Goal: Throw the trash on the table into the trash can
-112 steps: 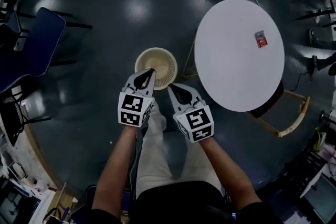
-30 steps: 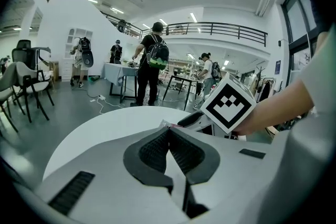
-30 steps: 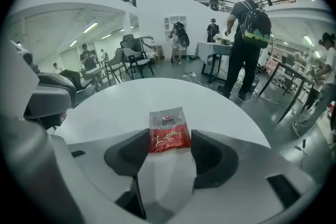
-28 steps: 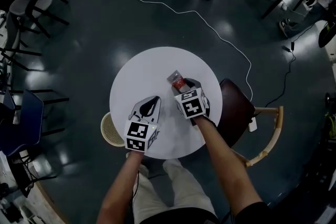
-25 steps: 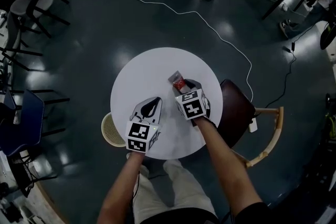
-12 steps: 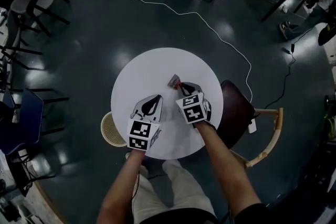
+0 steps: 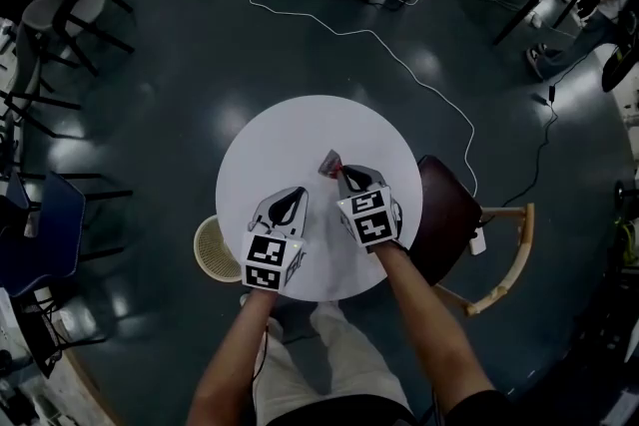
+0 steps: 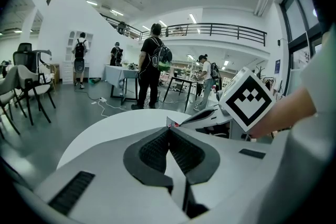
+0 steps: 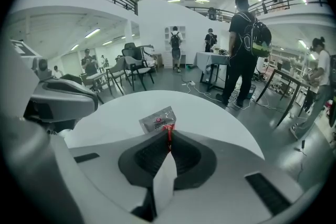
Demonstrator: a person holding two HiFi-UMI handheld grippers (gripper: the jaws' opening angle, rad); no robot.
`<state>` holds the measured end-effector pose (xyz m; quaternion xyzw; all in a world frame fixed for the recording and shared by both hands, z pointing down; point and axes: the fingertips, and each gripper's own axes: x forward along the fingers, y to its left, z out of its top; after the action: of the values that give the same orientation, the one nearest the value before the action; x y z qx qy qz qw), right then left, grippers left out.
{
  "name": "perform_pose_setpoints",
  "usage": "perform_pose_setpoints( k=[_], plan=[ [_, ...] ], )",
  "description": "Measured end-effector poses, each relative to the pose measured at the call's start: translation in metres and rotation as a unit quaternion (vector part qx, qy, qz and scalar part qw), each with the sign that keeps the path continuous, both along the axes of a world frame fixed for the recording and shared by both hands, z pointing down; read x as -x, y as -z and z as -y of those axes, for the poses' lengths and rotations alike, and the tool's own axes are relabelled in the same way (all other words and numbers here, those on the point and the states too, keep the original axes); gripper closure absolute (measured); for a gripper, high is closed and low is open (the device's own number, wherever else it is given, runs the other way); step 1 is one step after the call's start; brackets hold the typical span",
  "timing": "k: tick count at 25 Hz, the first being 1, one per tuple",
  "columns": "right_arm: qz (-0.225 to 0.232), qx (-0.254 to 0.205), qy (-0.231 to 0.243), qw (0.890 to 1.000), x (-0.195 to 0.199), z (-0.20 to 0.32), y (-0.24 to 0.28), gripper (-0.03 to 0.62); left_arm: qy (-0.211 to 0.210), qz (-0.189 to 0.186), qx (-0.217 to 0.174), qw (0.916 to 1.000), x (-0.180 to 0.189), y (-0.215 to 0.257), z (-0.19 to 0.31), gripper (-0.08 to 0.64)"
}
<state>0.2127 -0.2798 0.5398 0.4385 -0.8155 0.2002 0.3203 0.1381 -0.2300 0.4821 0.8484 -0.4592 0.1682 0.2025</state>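
A small silver and red snack packet (image 7: pixel 328 161) lies near the middle of the round white table (image 7: pixel 280 130). My right gripper (image 7: pixel 342 172) is shut on the packet's near edge. In the right gripper view the packet (image 9: pixel 157 120) sticks out from the tips of the right gripper (image 9: pixel 169 131), with its red corner pinched between them. The left gripper (image 7: pixel 297 193) hovers shut and empty over the table's near left part, beside the right one. In its own view the left gripper (image 8: pixel 169 128) has its tips pressed together. A round cream trash can (image 7: pixel 214 247) stands on the floor under the table's near left edge.
A dark brown chair (image 7: pixel 445 214) with a wooden frame (image 7: pixel 511 254) stands close to the table's right side. A white cable (image 7: pixel 399 55) runs across the dark floor beyond the table. More chairs (image 7: pixel 40 224) stand at the left, and people and desks stand at the far edge.
The right gripper's jaws have closed on the packet's near edge, and that gripper has drawn back slightly toward me. The left gripper has stayed shut and hardly moved.
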Motion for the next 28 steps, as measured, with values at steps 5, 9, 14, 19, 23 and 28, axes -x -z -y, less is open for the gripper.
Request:
perform_pose_setpoints(
  k=[5,9,14,19,23,28],
  plan=[
    [-0.006,0.0,0.007,1.0,0.006,-0.021,0.01,0.566,0.007,-0.002,-0.002,1.0,0.012,0.007,-0.011,0.545],
    [-0.007,-0.002,0.016,1.0,0.015,-0.042,0.017,0.568,0.011,0.002,-0.002,0.9999,0.024,0.009,-0.025,0.545],
    [0.005,-0.007,0.021,1.0,0.038,-0.063,0.038,0.568,0.016,0.001,0.0,0.9999,0.045,0.019,-0.042,0.545],
    [0.013,-0.007,0.024,1.0,0.064,-0.084,0.053,0.568,0.014,-0.001,-0.004,0.9999,0.071,0.028,-0.058,0.545],
    [0.006,-0.005,0.034,0.999,0.078,-0.102,0.057,0.568,0.026,-0.005,-0.007,0.9996,0.092,0.034,-0.07,0.545],
    [0.013,-0.003,0.049,0.999,0.103,-0.121,0.053,0.569,0.039,-0.002,-0.006,0.9992,0.116,0.025,-0.083,0.545]
  ],
)
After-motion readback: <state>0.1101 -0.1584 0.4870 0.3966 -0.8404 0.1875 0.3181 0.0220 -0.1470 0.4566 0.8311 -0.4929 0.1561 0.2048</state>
